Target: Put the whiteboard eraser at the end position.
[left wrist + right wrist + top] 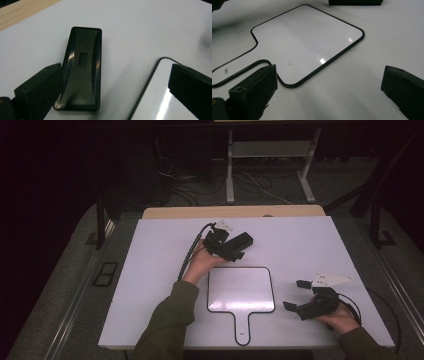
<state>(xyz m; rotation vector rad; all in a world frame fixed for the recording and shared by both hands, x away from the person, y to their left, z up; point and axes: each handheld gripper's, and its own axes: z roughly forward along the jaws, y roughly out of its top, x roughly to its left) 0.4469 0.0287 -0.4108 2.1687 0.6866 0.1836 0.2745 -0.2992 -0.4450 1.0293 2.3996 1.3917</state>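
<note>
A black whiteboard eraser lies flat on the white table, just beyond the top left corner of a small paddle-shaped whiteboard. My left gripper hovers over the eraser. In the left gripper view its jaws stand wide apart; the eraser lies beside the left jaw, not pinched, and the whiteboard's corner sits under the right jaw. My right gripper is open to the right of the whiteboard, with nothing between its fingers. The eraser's edge shows far off.
The white tabletop has a wooden strip along its far edge. Beyond it, on the dark floor, are cables and a metal frame's legs. The whiteboard's handle points at the near edge.
</note>
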